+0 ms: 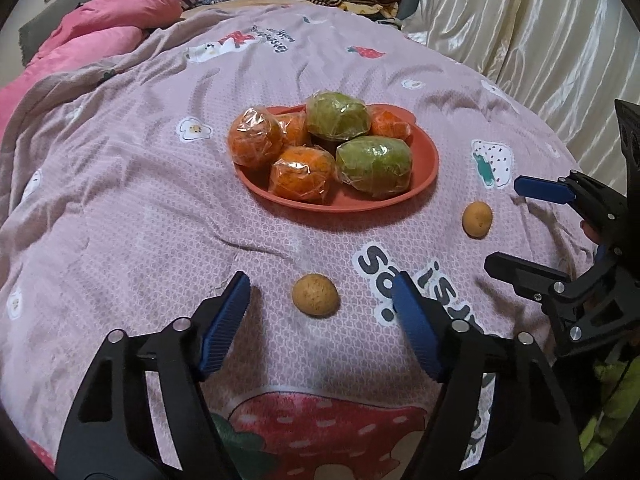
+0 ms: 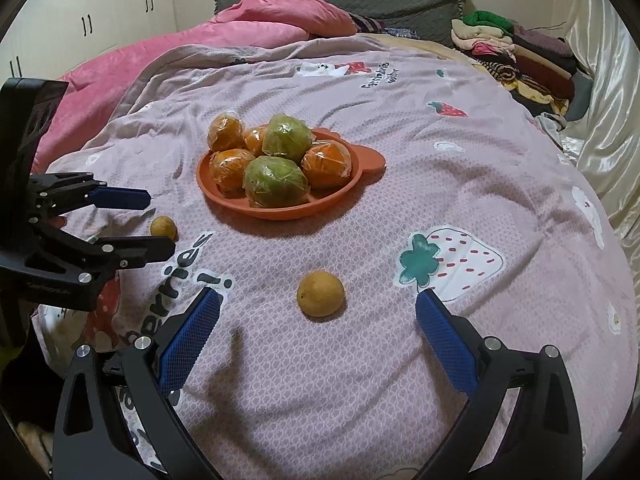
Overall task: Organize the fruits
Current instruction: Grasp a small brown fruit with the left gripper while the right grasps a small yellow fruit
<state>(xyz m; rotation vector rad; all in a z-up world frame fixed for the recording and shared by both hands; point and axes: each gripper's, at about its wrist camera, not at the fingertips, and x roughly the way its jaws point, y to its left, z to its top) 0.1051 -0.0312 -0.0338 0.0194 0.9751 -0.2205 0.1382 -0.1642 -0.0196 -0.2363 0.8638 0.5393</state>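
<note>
Plate [image 1: 420,178] rim partly hidden behind wrapped fruit [image 1: 374,170].

Bare bedspread [image 2: 460,184] all around the plate [image 2: 280,210], my fingers pass freely. Only 2 loose fruits [image 1: 315,295] [image 2: 321,293] lie near its front rim.

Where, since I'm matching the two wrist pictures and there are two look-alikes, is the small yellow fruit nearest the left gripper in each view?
Left wrist view: the small yellow fruit lies low centre on the blanket, between the open, untouching fingers of the left gripper.
Right wrist view: the same fruit sits far left at mid-height, by that gripper's tips.
Shared landmark: the orange plate of wrapped fruit, beyond it in both.
</note>
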